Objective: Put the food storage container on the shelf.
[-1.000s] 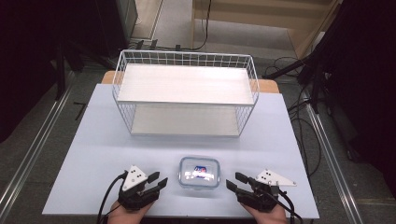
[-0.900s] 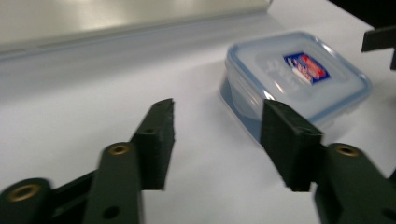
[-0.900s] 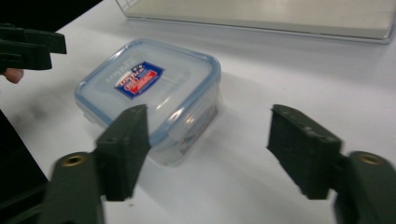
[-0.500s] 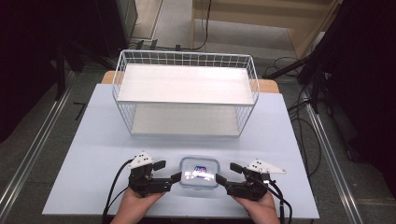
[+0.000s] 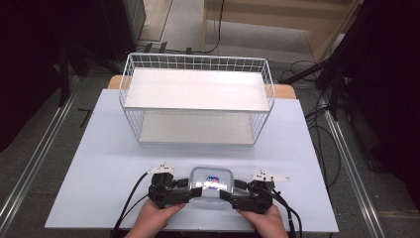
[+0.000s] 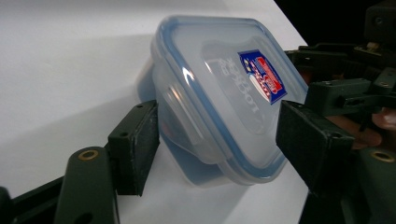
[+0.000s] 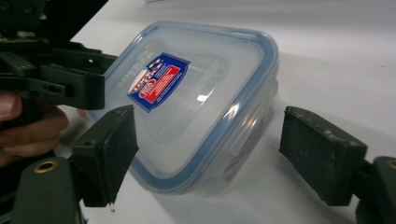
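Clear lidded container (image 5: pixel 211 183) at the table's (image 5: pixel 99 163) near edge, flanked by left gripper (image 6: pixel 219 140) and right gripper (image 7: pixel 205 149), jaws wide. Probably light, rigid, slick; grip opposite side walls beneath the rim.

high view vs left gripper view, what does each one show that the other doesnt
The high view alone takes in the white wire rack at the far side of the table, and the floor cables around it. The left gripper view alone shows the container's side latch flap and blue lid seal. Both show the lidded plastic container with its blue and red label, flanked by both open grippers.
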`<state>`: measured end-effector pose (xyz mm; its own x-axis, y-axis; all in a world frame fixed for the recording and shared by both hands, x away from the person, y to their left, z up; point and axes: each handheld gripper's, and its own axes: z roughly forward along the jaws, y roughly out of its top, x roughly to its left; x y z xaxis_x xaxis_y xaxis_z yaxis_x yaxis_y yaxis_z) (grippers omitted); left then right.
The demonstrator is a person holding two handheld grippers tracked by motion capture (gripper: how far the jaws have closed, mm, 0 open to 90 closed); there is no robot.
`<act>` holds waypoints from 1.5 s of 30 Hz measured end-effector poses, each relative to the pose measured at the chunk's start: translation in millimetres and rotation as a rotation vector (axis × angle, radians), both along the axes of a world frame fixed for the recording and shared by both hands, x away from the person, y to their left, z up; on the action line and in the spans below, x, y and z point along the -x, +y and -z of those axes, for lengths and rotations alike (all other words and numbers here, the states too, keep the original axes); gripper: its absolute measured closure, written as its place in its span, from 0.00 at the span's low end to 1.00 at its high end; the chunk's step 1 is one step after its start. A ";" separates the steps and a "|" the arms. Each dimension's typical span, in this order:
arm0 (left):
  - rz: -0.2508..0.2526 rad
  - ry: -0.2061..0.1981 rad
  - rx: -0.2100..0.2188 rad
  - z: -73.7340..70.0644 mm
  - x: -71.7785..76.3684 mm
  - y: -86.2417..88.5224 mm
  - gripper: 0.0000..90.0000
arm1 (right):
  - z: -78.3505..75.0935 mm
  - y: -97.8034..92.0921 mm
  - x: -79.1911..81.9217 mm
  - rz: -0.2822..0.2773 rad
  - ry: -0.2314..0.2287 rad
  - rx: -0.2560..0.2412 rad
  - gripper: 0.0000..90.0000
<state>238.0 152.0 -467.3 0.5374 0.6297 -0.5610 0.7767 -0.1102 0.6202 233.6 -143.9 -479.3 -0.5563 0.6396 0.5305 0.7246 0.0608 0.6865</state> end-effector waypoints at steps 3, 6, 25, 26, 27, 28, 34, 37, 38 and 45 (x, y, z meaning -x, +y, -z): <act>0.002 0.005 0.015 -0.1 0.9 -0.4 0.33 | 1.7 0.2 0.7 -0.015 0.032 -0.023 0.27; -0.003 -0.004 0.013 -1.2 3.0 -0.4 0.37 | 2.5 2.6 2.7 -0.025 0.043 -0.029 0.27; 0.003 -0.086 -0.001 -11.6 14.3 4.4 0.56 | -8.8 -10.3 10.3 0.006 0.002 -0.061 0.56; 0.005 -0.099 -0.015 -12.6 15.2 3.6 0.56 | -9.3 -10.3 10.6 0.008 -0.002 -0.060 0.56; 0.003 -0.111 -0.022 -13.3 16.3 2.7 0.56 | -10.1 -10.0 11.5 0.009 -0.019 -0.046 0.56; 0.003 -0.111 -0.022 -13.3 16.3 2.7 0.56 | -10.1 -10.0 11.5 0.009 -0.019 -0.046 0.56; -0.006 -0.153 -0.033 -14.3 19.3 0.8 0.56 | -10.2 -9.9 12.6 0.010 -0.035 -0.039 0.56; -0.013 -0.168 -0.036 -14.7 20.5 0.3 0.56 | -10.2 -9.3 13.4 0.013 -0.047 -0.036 0.56; -0.015 -0.178 -0.039 -15.3 21.3 0.2 0.56 | -10.1 -9.0 13.5 0.014 -0.055 -0.036 0.56; -0.025 -0.210 -0.041 -18.3 23.9 -0.9 0.56 | -12.0 -9.2 14.8 0.014 -0.080 -0.038 0.56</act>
